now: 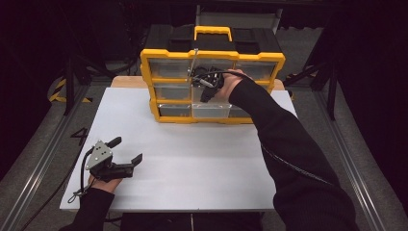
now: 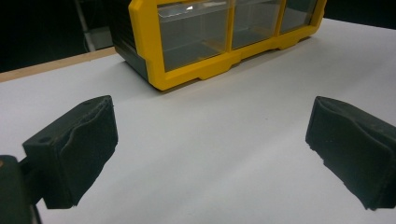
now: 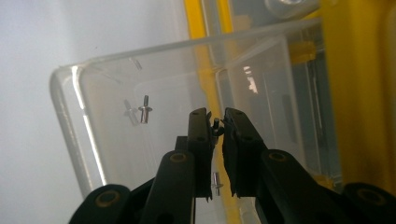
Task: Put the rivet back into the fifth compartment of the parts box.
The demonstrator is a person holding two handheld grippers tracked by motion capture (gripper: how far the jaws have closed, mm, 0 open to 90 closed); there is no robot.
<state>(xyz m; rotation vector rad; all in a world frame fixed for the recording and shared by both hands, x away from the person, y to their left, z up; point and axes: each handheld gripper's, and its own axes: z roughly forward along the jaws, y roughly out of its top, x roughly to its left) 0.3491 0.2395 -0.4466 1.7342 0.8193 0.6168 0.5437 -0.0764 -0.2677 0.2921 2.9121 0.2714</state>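
A yellow-framed organiser (image 1: 211, 82) with clear plastic drawers stood at the far side of a white table (image 1: 192, 168). The right gripper (image 3: 217, 122) was held over a clear drawer (image 3: 140, 126) that had been pulled out of the organiser, its jaws closed almost completely on a small metal rivet (image 3: 216, 125). The rivet was pinched right at the jaw tips, its head just visible in the narrow slit between them. A second rivet (image 3: 145, 112) lay on the drawer floor to the left of the jaws and a little beyond their tips, apart from them. A third small metal piece (image 3: 215, 178) could be glimpsed lower down between the jaw bodies — whether it lay in the same drawer could not be told.

In the high view the right gripper (image 1: 208, 85) was seen at the front of the organiser, at its middle column.

The left gripper (image 1: 126, 153) was rested low near the table's near-left corner, its jaws spread wide with nothing between them. Only bare tabletop lay between the pads (image 2: 79, 149), with the organiser well ahead of them.

Judged from this, the sorting of rivets was partway done: one rivet had been grasped and was poised over the open drawer, but it had not yet been released. At least one rivet already lay inside. The release, and the closing of the drawer, appeared to be left.
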